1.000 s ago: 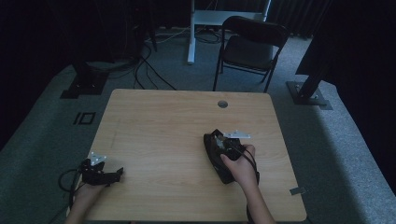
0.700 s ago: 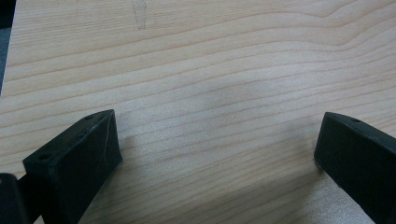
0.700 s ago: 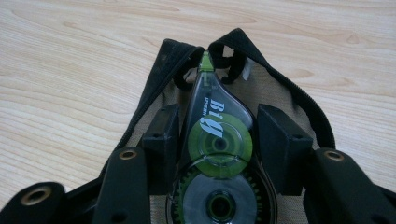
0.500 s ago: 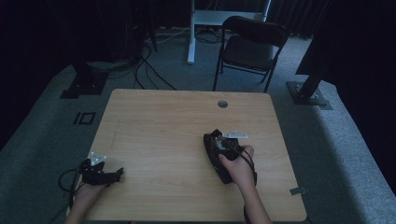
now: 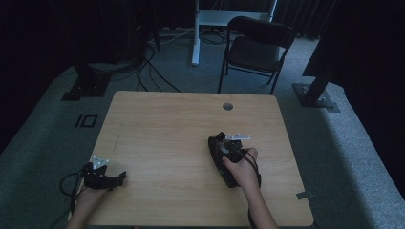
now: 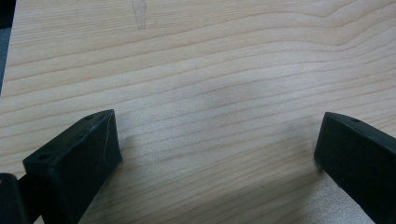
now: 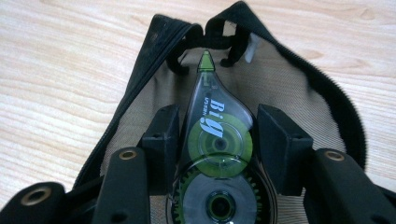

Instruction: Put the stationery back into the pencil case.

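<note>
Correction tape [image 7: 218, 154] sits clamped in right gripper [image 7: 215, 140] over pouch [image 7: 322, 88]

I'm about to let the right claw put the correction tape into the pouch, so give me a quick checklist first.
1. Grip: right claw clamps the correction tape from both sides: ok.
2. Pouch open under the tape, mouth spread: ok.
3. Tape tip aimed at the pouch's far end: ok.
4. Pouch held against sliding: cannot tell; nothing is seen pinning it.
5. Left claw open, over bare table, out of the way: ok.
6. Room inside the pouch: cannot tell.
</note>
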A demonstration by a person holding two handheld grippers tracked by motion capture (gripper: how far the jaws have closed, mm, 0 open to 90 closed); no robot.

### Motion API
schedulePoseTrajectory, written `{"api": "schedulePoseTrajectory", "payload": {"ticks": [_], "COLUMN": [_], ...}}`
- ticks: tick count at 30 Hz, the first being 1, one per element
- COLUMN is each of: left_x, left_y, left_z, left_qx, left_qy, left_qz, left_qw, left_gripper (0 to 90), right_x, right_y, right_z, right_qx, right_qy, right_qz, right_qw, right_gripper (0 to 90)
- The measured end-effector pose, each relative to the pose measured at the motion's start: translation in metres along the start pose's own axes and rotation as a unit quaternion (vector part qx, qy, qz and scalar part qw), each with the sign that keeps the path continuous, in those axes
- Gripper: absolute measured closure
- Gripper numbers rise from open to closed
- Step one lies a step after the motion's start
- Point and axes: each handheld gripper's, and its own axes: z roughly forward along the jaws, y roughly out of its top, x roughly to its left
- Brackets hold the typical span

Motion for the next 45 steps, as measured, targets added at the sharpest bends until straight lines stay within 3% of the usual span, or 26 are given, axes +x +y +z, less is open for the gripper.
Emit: {"api": "schedulePoseTrajectory", "payload": {"ticks": [7, 22, 33, 45], "left_x": [0.000, 0.000, 0.000, 0.000], "left_y": [0.000, 0.000, 0.000, 0.000], "left_z": [0.000, 0.000, 0.000, 0.000], "left_qx": [0.000, 0.000, 0.000, 0.000], "left_qy": [0.000, 0.000, 0.000, 0.000], "left_qz": [0.000, 0.000, 0.000, 0.000], "left_qw": [1.0000, 1.0000, 1.0000, 1.0000], "left_gripper": [0.4, 0.4, 0.4, 0.4], "right_x": [0.003, 0.001, 0.000, -0.002], "right_y": [0.004, 0.006, 0.007, 0.011], "right_z": [0.006, 0.018, 0.015, -0.001], "right_qx": [0.019, 0.049, 0.051, 0.028], "right_qy": [-0.008, -0.009, 0.003, 0.021], "right_qz": [-0.008, 0.017, 0.018, 0.008], "right_qw": [0.9998, 0.9986, 0.9985, 0.9994], "right_gripper": [50.3, 50.0, 49.9, 48.8]}}
